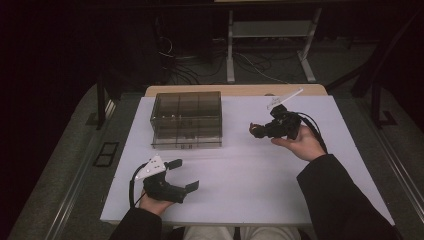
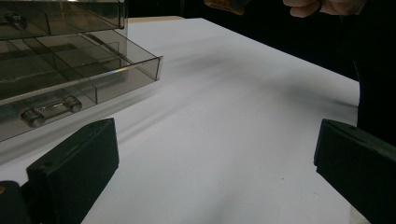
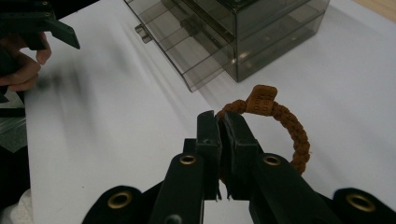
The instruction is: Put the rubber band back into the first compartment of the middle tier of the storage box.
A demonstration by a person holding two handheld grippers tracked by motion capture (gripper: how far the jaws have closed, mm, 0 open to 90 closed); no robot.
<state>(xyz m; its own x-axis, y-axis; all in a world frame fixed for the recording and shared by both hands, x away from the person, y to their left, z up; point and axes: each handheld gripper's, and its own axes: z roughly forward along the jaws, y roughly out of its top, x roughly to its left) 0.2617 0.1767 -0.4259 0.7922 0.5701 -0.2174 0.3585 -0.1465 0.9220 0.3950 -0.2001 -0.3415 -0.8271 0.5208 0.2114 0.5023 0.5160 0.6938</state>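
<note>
The orange-brown braided bracelet [image 3: 285, 123] curves as a loop with a square woven tag at its top; one end is pinched between the shut jaws of the right gripper [image 3: 223, 122], held above the white table near the drawer box
</note>
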